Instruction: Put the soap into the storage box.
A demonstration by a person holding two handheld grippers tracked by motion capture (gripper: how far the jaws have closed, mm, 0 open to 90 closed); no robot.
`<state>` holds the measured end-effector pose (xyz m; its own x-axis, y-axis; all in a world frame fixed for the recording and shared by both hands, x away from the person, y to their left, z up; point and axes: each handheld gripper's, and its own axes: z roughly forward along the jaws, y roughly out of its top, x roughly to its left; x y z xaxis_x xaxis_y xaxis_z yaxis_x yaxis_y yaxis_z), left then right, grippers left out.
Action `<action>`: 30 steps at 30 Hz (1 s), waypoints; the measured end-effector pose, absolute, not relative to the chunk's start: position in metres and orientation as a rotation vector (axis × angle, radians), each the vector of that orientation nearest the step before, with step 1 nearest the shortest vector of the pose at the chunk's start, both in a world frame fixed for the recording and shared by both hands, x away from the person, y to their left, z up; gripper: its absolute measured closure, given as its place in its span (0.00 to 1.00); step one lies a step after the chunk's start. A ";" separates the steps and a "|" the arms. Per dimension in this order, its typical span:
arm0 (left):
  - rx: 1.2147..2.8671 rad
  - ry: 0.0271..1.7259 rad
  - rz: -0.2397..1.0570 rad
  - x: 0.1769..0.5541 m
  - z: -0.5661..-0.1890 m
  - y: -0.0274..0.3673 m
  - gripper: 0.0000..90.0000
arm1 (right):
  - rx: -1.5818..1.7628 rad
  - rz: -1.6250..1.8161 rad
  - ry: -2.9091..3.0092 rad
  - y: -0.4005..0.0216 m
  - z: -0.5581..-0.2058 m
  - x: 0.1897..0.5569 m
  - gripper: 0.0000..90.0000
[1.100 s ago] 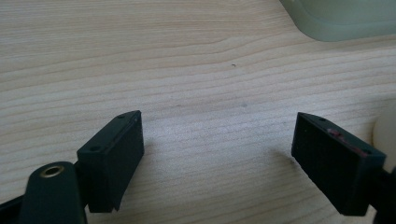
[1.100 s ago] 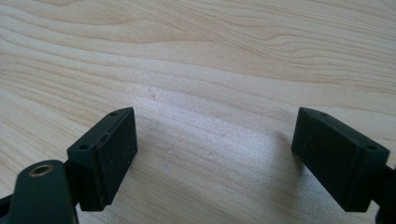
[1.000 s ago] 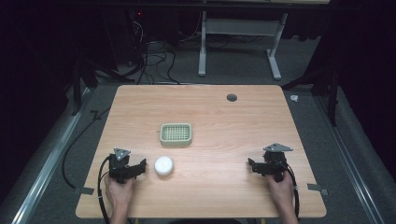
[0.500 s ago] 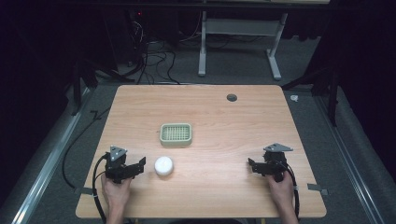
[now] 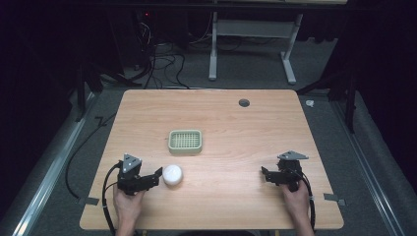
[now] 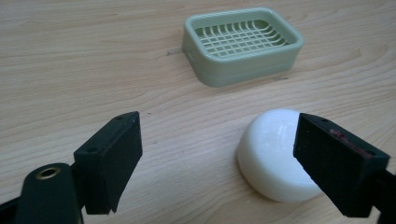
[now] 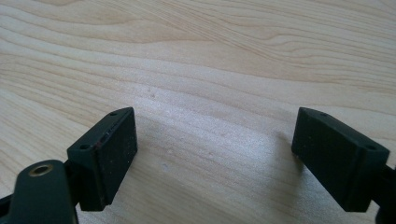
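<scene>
Left jaws: spread wide on the left gripper (image 6: 217,158), empty, hovering low over the counter (image 6: 70,70); in the high view the left gripper (image 5: 156,175) points toward the soap.
Soap from the jaws: white soap bar (image 6: 276,154) off-centre in the gap, just inside the right-hand jaw as the left gripper view frames it, partly behind that jaw's edge; contact with it cannot be told; well apart from the other jaw.
Soap shape: rounded, near-oval puck lying flat; long axis hard to tell, seemingly running across the gap.
Nearer hand: left hand (image 5: 127,205) by far; soap bar (image 5: 172,174) just beside the left jaws in the high view.
Coming move, as judged: shift sideways to centre the soap between the jaws, then close; a squeeze from here likely to push the bar along the wood rather than grip it.
Beyond the soap: pale green soap dish (image 6: 242,44) with slatted floor, empty, past the soap and apart from it; soap dish (image 5: 185,141) just behind the soap in the high view.
In the way: nothing between soap and dish; bare wood all along.
Right jaws: also wide and empty on the right gripper (image 7: 215,154), over bare counter; right gripper (image 5: 266,173) well apart from the soap, on the far side of it from the left hand.
Farther out: dark round cable hole (image 5: 244,103) near the counter's far edge, well beyond the dish.
</scene>
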<state>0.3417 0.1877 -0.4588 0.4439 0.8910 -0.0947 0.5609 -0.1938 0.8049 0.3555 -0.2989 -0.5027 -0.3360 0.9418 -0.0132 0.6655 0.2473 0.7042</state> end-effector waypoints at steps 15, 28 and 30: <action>1.976 1.162 0.460 0.342 -0.466 0.156 0.17 | 1.466 0.846 2.091 -0.299 -0.503 0.355 0.17; 2.030 1.141 0.446 0.345 -0.476 0.138 0.17 | 1.463 0.848 2.091 -0.299 -0.503 0.356 0.17; 2.033 1.143 0.445 0.345 -0.478 0.137 0.17 | 1.463 0.848 2.091 -0.299 -0.503 0.356 0.17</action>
